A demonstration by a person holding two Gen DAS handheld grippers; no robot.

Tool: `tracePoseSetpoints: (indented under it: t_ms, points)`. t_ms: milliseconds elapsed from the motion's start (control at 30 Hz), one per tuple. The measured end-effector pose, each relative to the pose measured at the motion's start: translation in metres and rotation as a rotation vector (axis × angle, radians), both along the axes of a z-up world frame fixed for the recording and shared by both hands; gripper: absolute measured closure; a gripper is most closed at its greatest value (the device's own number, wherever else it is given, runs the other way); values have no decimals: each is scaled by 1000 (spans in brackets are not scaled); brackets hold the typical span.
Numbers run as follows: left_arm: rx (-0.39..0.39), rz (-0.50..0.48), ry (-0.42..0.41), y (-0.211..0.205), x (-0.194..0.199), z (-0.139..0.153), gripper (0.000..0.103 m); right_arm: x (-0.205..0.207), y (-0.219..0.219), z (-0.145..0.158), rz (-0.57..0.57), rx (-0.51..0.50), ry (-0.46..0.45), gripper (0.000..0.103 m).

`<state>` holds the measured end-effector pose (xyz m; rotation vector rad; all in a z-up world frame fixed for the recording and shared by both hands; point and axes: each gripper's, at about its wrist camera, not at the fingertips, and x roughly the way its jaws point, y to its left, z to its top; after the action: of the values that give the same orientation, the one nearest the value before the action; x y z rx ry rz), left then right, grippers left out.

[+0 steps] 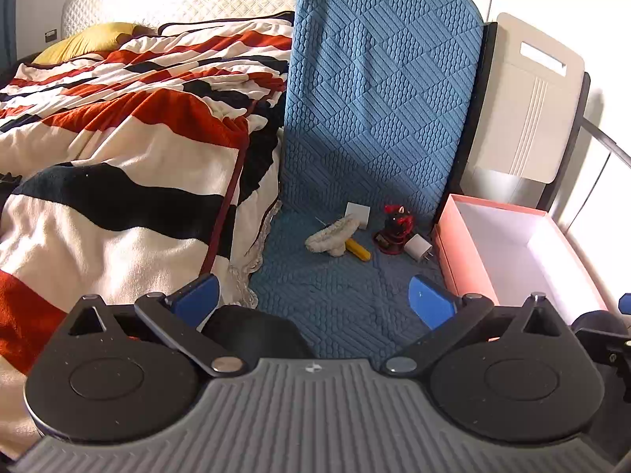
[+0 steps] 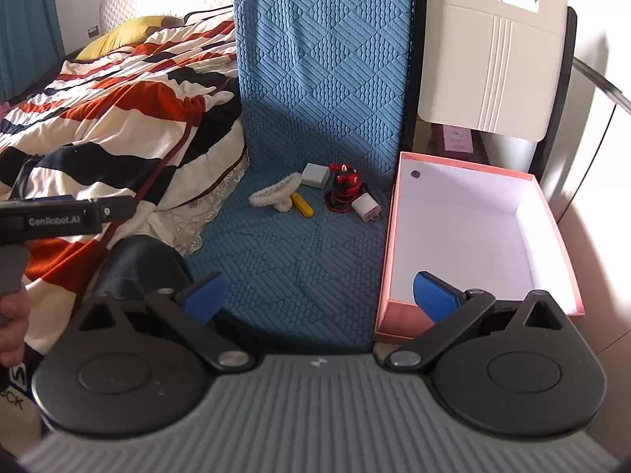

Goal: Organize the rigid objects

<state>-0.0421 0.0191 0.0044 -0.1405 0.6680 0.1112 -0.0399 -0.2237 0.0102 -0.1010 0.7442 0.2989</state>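
Observation:
Small objects lie at the back of a blue quilted mat (image 1: 339,287) (image 2: 284,244): a white square box (image 1: 358,213) (image 2: 315,175), a cream fabric piece (image 1: 333,236) (image 2: 274,195), a yellow stick (image 1: 359,250) (image 2: 303,205), a red and black toy (image 1: 394,232) (image 2: 344,193) and a white charger plug (image 1: 419,248) (image 2: 364,207). A pink box with a white inside (image 1: 516,252) (image 2: 473,236) stands open to their right. My left gripper (image 1: 315,301) is open over the mat, well short of the objects. My right gripper (image 2: 323,299) is open too, with its right finger over the box's near edge.
A bed with a red, black and white striped blanket (image 1: 118,149) (image 2: 110,110) fills the left. The mat runs up a blue backrest (image 1: 378,79) (image 2: 319,59). A white panel (image 1: 524,106) (image 2: 493,51) stands behind the box. A hand (image 2: 12,323) holds the left gripper's handle.

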Motion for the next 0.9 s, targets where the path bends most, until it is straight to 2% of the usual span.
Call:
tracePoseSetpoints:
  t_ms: [133, 267, 367, 533, 700, 900]
  points:
    - [15, -13, -10, -2, -3, -1, 0, -2, 1, -4, -4, 10, -4, 0]
    - [66, -31, 14, -8, 1, -13, 0, 2, 9, -16, 21, 4, 0, 0]
    - [88, -40, 26, -13, 5, -20, 0, 0, 10, -20, 26, 5, -33, 0]
    - [43, -64, 26, -21, 8, -21, 0, 0, 1, -31, 24, 35, -33, 0]
    - [67, -133, 2, -42, 12, -14, 0, 2, -3, -33, 38, 8, -70, 0]
    - [60, -158, -9, -54, 27, -16, 0, 15, -4, -43, 32, 15, -39, 0]
